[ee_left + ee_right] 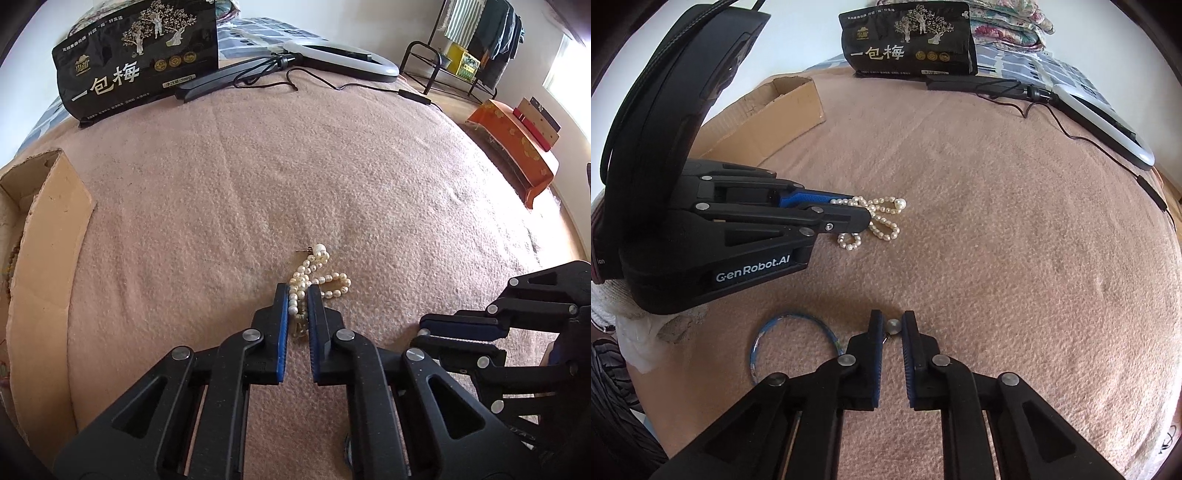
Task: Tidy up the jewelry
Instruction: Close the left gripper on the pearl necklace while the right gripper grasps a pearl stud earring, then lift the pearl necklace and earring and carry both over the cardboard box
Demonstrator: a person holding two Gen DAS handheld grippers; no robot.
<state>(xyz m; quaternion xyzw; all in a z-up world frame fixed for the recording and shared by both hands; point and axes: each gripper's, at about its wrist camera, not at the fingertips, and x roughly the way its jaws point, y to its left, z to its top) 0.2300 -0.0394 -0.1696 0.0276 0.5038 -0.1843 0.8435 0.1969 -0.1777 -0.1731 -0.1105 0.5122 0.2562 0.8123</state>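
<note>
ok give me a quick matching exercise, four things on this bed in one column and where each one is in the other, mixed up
1. pearl necklace
2. pearl earring
3. blue bangle
4. cardboard box

a. lying flat beside the right gripper
b. between the left gripper's jaws
c. far left on the blanket
d. between the right gripper's jaws

Pairs: 1-b, 2-d, 3-a, 4-c
</note>
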